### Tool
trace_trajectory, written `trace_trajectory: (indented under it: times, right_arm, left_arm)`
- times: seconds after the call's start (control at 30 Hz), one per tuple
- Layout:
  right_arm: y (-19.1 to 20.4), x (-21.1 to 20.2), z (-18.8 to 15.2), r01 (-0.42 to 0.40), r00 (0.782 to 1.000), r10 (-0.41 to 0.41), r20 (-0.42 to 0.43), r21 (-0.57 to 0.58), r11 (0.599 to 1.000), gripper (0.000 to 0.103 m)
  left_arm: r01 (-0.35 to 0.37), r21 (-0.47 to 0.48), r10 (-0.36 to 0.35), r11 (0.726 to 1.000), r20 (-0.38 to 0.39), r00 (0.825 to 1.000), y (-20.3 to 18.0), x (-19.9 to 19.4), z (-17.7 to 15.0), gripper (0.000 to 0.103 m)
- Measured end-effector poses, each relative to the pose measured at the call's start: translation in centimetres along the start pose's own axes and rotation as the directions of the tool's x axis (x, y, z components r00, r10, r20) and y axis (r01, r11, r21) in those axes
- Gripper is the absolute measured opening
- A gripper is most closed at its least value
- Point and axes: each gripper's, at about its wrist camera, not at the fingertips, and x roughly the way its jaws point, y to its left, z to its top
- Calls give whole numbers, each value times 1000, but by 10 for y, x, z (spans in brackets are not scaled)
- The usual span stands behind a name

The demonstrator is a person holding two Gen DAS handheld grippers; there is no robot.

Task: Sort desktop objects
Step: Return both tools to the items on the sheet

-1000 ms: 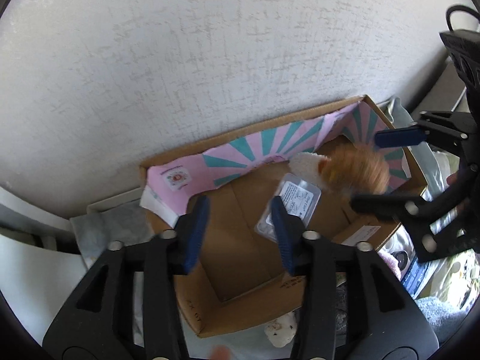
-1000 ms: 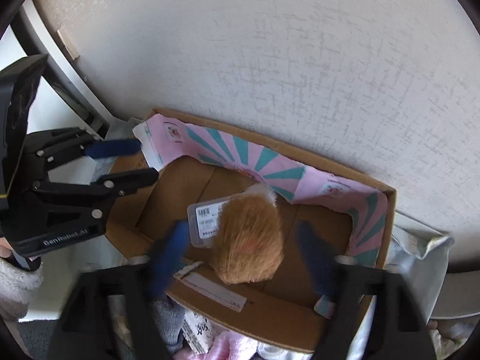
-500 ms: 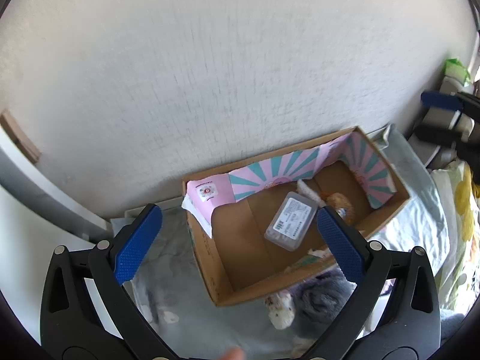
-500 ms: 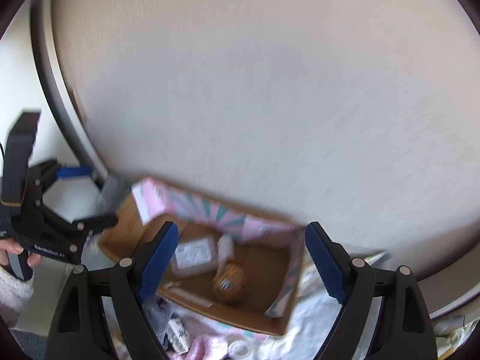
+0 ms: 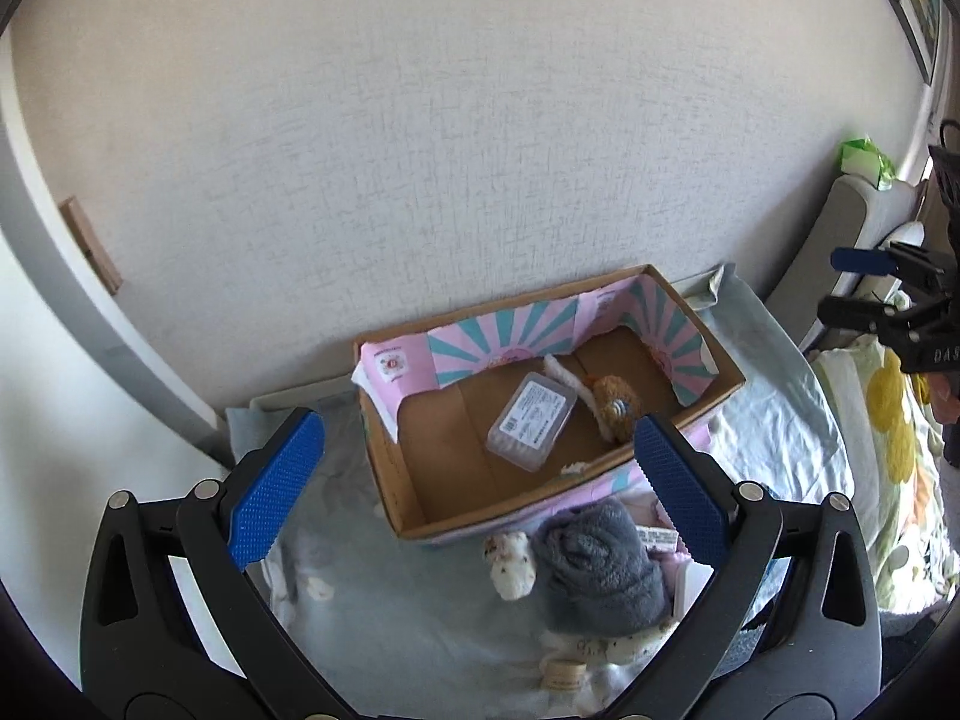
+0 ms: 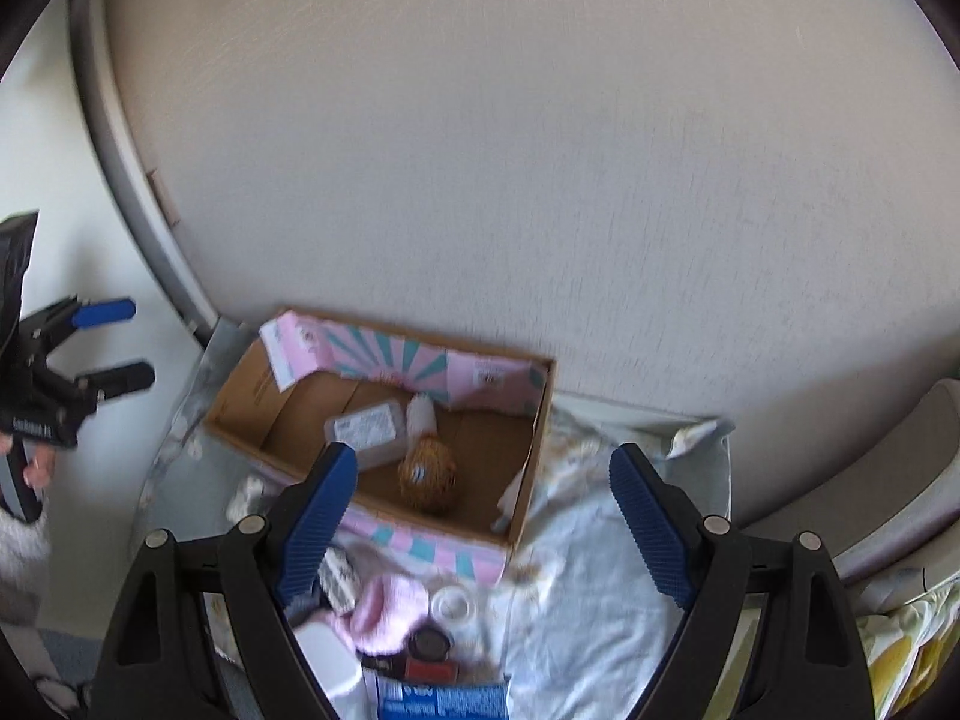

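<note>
One cardboard box (image 5: 414,504) stands against the wall, holding two things: one clear plastic case (image 5: 531,421) and one brown plush toy (image 5: 615,405), touching. Both the left gripper (image 5: 474,483) and the right gripper (image 6: 480,516) hang spread wide above it, pinching nothing.

Ahead of the left jaws, a matt cardboard box (image 5: 420,498) lined with printed paper holds a clear glossy plastic case (image 5: 531,422) and a fuzzy plush toy (image 5: 615,405). Below them lies a fleecy grey cloth (image 5: 600,570) on smooth sheeting.
</note>
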Motion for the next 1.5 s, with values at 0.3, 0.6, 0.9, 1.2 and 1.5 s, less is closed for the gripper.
trace_trajectory:
  times: [0.3,0.6,0.9,1.2,1.5]
  right_arm:
    - [9,11,-64,-24,996,22,-81,-18,1000,84]
    - [32,61,-127,-23,991,16,-132,-53,998,84]
    - [30,93,-149,-23,973,17,-231,-24,999,82]
    - [28,116,-158,-24,951,21,-309,-6,1000,69]
    - [29,130,-159,-41,938,38,-344,-2,999,52]
  left_arm:
    - [-10,-39,9,999,-32,999,-2,1,-58,103]
    - [-21,-78,12,997,-121,993,-7,49,-117,102]
    - [-55,-55,43,997,-186,982,-6,92,-137,93]
    - [-41,-55,28,998,-218,976,0,112,-140,91]
    - [-16,-73,-1,997,-231,973,-2,127,-133,72]
